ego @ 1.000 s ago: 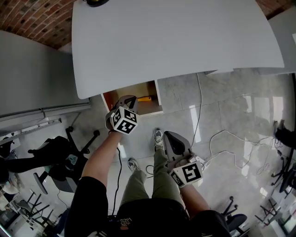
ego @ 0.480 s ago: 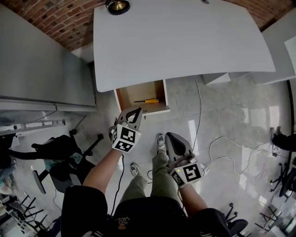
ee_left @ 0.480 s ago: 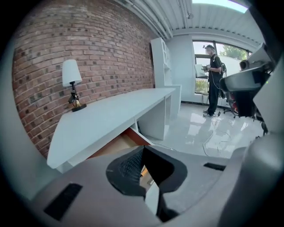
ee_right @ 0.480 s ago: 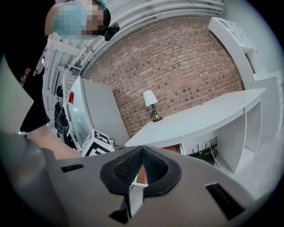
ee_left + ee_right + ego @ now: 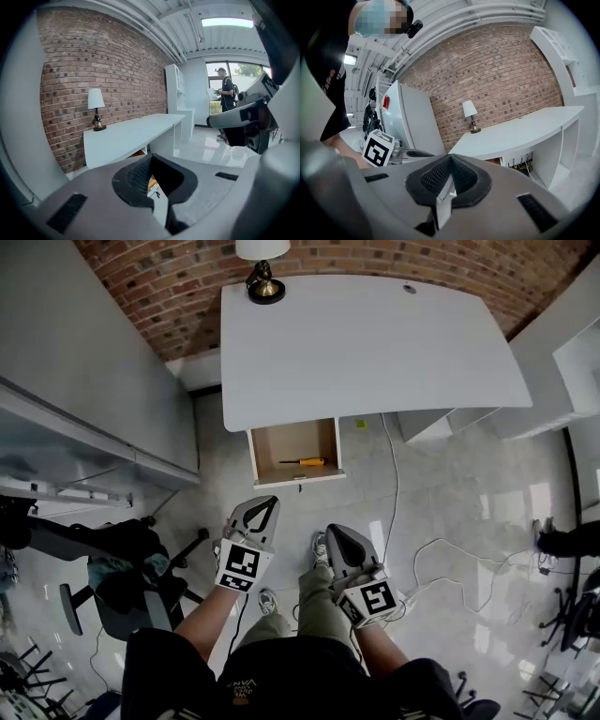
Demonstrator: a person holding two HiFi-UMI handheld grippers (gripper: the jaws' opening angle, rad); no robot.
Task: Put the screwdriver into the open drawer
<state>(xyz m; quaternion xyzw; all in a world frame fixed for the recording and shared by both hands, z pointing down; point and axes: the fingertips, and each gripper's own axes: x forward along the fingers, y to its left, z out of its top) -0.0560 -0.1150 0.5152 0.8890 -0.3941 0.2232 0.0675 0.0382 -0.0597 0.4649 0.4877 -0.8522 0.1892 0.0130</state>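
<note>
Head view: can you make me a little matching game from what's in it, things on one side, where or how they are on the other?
1 screwdriver
2 lamp
3 left tool
4 white cable

A on the desk, by the brick wall
B shut, holding nothing
C on the floor
D in the open drawer

Pairs: 1-D, 2-A, 3-B, 4-C

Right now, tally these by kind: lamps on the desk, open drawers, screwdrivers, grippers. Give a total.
Lamp: 1
Open drawer: 1
Screwdriver: 1
Grippers: 2 (left gripper, right gripper)
Total: 5
</note>
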